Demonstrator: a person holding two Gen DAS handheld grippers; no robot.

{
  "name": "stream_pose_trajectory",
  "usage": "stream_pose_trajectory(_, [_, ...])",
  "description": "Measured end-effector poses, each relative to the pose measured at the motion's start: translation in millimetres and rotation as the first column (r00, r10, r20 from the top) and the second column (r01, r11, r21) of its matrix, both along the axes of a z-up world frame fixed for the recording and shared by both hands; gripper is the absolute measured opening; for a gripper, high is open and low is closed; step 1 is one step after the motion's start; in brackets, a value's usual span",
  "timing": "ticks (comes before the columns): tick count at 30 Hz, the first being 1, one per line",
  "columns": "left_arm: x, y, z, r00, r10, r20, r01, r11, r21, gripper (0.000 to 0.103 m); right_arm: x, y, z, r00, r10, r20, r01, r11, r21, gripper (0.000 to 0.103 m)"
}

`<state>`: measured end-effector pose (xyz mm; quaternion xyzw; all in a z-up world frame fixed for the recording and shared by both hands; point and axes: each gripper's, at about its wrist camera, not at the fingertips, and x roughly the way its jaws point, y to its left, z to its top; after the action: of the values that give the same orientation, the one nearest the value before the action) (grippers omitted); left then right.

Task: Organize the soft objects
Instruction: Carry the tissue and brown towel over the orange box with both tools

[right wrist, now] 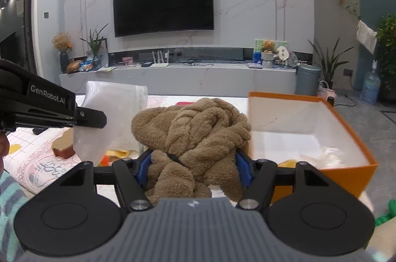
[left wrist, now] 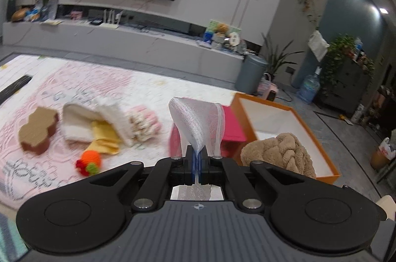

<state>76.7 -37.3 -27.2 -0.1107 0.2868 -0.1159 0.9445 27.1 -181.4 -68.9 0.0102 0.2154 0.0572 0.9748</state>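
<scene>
While my left fingers (left wrist: 197,163) pinch shut on one white mesh pouch (left wrist: 198,121) and my right fingers (right wrist: 193,163) clamp one brown plush bundle (right wrist: 193,123), a single orange box (right wrist: 346,163) waits just right of both. Loose plush folds may snag its rim; the thin mesh could slip free. Some five soft pieces lie left of my left fingers.

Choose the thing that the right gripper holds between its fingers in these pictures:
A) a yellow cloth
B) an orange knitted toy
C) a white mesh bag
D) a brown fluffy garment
D: in the right wrist view the right gripper has its blue pads on both sides of the brown fluffy garment, which hangs bunched beside the orange box; the white mesh bag is pinched in the left gripper.
</scene>
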Motion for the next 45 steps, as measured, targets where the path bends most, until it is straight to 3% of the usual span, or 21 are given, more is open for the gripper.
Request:
stream_pose_trajectory(10, [17.9, -58.8, 23.6, 0.989, -0.136, 0.066, 0.135, 0.991, 0.011, 0.002, 3.7, -67.6, 27.0, 0.996, -0.081, 0.034, 0.083, 0.996, -0.039, 0.066])
stream_pose_trajectory(16, [46.8, -88.1, 28.7, 0.971, -0.234, 0.043, 0.233, 0.972, 0.007, 0.002, 27.6, -105.6, 37.1, 0.996, -0.092, -0.014, 0.091, 0.995, -0.049, 0.066])
stream_pose_trajectory(23, [90.8, -125.1, 32.7, 0.949, -0.314, 0.022, 0.312, 0.949, 0.052, 0.002, 66.1, -157.0, 53.4, 0.993, -0.064, -0.1, 0.061, 0.998, -0.032, 0.067])
stream_pose_trajectory(30, [129.1, -164.7, 11.8, 0.932, -0.357, -0.06, 0.362, 0.921, 0.147, 0.002, 118.1, -190.6, 54.3, 0.976, -0.02, -0.218, 0.018, 1.0, -0.011, 0.067])
stream_pose_trajectory(38, [162.4, -200.6, -21.2, 0.912, -0.359, -0.199, 0.401, 0.884, 0.24, 0.002, 176.9, -193.0, 29.5, 0.953, 0.019, -0.302, -0.053, 0.993, -0.104, 0.067])
stream_pose_trajectory(45, [175.9, -218.4, -37.7, 0.91, -0.328, -0.253, 0.407, 0.824, 0.396, 0.002, 214.7, -187.3, 3.5, 0.934, 0.041, -0.355, -0.103, 0.982, -0.157, 0.067])
